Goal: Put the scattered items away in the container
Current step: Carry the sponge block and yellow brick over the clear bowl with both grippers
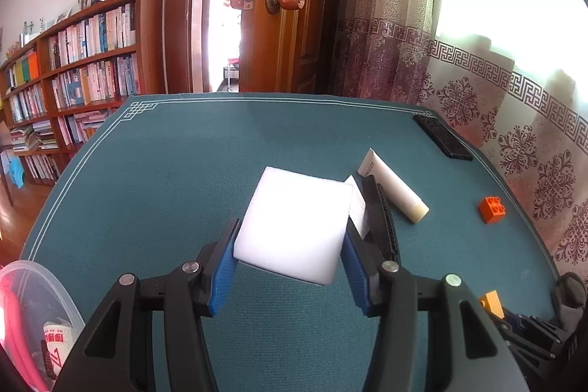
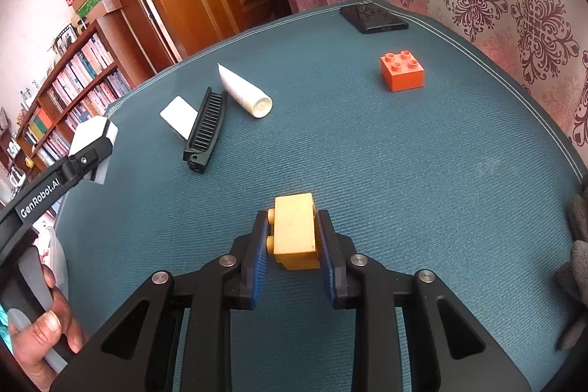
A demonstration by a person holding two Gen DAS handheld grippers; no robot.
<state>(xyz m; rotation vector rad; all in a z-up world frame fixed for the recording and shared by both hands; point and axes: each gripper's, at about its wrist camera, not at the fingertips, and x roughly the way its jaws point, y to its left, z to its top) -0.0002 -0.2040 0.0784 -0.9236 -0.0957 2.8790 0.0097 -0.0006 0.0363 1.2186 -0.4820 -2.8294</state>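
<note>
Tabletop (image 2: pixel 367 171) middle and near left: bare mat, free passage | Obstacles far centre: black comb (image 2: pixel 205 131), white card (image 2: pixel 178 116), tube (image 2: pixel 244 90) clustered | Far right: orange brick (image 2: pixel 402 70), phone (image 2: pixel 373 19) | Left edge: clear container (image 1: pixel 36 300)

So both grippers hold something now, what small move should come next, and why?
Probably swing the left gripper toward the clear container at its lower left and release there. It is already shut on the white foam block, held above the mat, and the container is close. The right gripper, shut on the yellow brick, can follow.
</note>
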